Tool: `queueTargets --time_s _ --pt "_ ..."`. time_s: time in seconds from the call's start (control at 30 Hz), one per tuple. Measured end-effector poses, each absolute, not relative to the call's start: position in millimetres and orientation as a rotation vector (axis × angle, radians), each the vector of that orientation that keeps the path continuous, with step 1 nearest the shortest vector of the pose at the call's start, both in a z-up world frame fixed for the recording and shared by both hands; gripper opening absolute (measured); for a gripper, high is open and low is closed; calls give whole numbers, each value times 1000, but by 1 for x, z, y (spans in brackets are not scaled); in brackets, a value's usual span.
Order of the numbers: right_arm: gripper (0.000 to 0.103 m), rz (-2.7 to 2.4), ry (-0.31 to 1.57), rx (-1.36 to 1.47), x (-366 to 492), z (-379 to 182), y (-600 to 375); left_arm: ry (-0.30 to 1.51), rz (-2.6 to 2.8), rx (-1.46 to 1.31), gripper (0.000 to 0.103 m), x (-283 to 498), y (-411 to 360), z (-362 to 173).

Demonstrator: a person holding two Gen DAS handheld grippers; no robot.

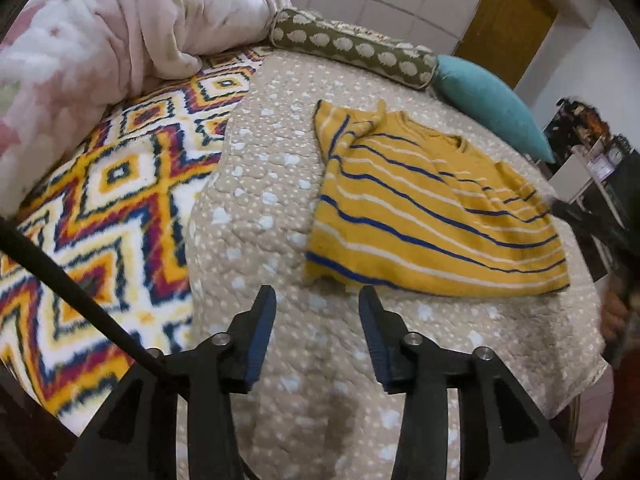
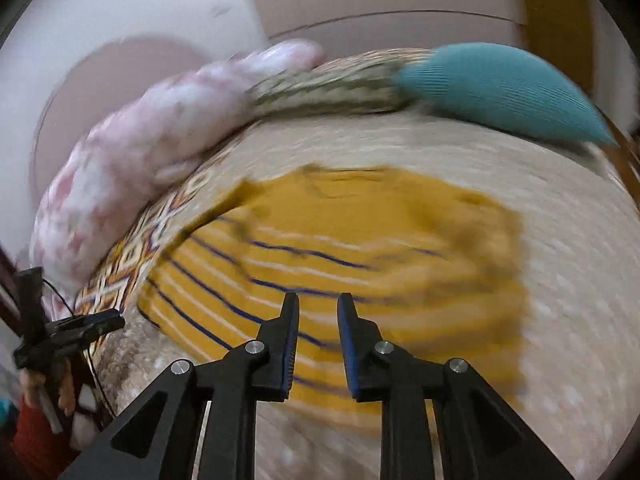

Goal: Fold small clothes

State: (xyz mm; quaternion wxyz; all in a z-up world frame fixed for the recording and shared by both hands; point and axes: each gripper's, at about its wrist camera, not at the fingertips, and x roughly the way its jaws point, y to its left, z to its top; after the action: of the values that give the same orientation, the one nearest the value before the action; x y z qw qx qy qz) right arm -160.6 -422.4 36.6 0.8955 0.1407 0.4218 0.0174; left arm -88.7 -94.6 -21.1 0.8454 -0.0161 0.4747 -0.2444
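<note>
Yellow striped shirt is lying flat on the beige quilt. At 12 o'clock a patterned bolster and teal cushion are bordering it. Left gripper and right gripper are hovering parted, holding nothing. No legible writing.

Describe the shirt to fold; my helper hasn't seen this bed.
On the beige dotted quilt, below the teal pillow, lies the shirt. It alone is mustard yellow with thin blue and white stripes.
</note>
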Motion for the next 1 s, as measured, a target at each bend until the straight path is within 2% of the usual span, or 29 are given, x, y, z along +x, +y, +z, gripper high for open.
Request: queueTargets --time_s 0.1,0.3,0.53,0.67,0.77,0.83,0.9,1.0 --pt "21 129 909 267 -85 27 -374 977 -525 -62 50 -101 -90 -22" --pt "21 139 1029 143 38 -19 -304 973 -532 -102 51 -117 -73 -32" --pt "24 71 1090 20 103 -48 -261 961 -523 -88 51 -128 -65 -30" --pt "24 83 1057 67 93 -22 -272 955 -502 -83 52 -131 -66 -28" --pt "33 84 1006 133 62 5 -299 947 -491 -69 53 -136 -69 -24" --pt "38 76 983 141 34 18 -318 936 -468 -45 60 -141 -72 -20" --pt "38 63 972 136 0 25 -342 928 -451 -36 67 -147 -76 -17" --pt "38 22 963 169 -58 24 -388 946 -463 -59 67 -154 -82 -15"
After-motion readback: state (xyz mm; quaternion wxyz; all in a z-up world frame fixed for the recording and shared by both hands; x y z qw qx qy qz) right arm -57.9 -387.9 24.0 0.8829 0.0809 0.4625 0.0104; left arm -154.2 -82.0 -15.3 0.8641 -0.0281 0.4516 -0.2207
